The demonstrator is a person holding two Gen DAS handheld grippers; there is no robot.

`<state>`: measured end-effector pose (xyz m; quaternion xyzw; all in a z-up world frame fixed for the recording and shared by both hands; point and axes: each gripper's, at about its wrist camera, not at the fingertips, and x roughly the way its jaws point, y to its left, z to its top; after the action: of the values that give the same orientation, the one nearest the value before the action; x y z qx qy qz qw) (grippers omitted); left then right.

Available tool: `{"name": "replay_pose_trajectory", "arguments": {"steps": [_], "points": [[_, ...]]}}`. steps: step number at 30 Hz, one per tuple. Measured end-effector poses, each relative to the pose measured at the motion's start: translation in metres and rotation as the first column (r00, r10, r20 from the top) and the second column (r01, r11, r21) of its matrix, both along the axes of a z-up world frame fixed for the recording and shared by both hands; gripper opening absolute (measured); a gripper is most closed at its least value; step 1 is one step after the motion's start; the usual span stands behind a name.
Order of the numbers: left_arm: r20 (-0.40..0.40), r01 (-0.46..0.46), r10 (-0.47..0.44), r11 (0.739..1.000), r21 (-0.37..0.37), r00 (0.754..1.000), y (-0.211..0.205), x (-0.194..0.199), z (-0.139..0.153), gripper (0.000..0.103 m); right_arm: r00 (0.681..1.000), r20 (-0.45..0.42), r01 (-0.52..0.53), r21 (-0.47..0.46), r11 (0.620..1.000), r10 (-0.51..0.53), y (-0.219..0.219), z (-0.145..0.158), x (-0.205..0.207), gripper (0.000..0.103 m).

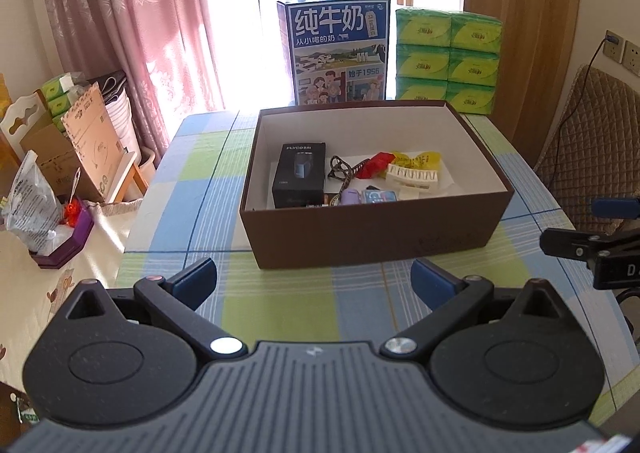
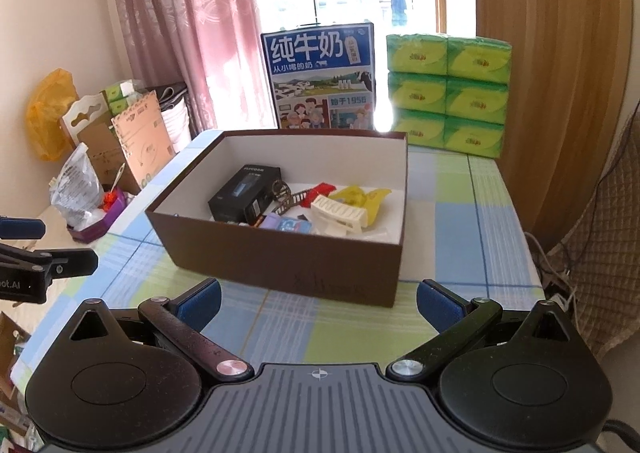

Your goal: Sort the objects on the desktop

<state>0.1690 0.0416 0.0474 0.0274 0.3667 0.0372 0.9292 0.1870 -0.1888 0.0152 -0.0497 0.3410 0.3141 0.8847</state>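
A brown box (image 1: 360, 237) (image 2: 280, 265) with a white inside stands open on the checked tablecloth. In it lie a black shaver carton (image 1: 299, 175) (image 2: 244, 195), a white hair clip (image 1: 412, 175) (image 2: 340, 213), a yellow wrapper (image 1: 420, 159) (image 2: 360, 195), a red packet (image 1: 374, 165) (image 2: 320, 189), a cord (image 1: 340, 169) and small items. My left gripper (image 1: 314, 281) hovers open in front of the box, nothing between its blue pads. My right gripper (image 2: 318, 303) is also open and empty, before the box's near right corner. Each gripper shows at the other view's edge.
A blue milk carton (image 1: 338, 53) (image 2: 322, 79) and stacked green tissue packs (image 1: 448, 57) (image 2: 448, 91) stand behind the box. Left of the table are cardboard boxes (image 1: 80, 141), a plastic bag (image 1: 28, 205) and a purple tray (image 1: 66, 243). A padded chair (image 1: 588, 149) sits right.
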Motion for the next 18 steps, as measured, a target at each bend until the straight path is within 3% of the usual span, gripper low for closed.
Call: {"name": "replay_pose_trajectory", "arguments": {"steps": [18], "points": [[-0.019, -0.072, 0.072, 0.997, 0.002, 0.997, -0.025, -0.066, -0.002, 0.102, 0.998, 0.003, -0.069, -0.051, 0.996, 0.069, -0.042, -0.003, -0.06, 0.101]]}}
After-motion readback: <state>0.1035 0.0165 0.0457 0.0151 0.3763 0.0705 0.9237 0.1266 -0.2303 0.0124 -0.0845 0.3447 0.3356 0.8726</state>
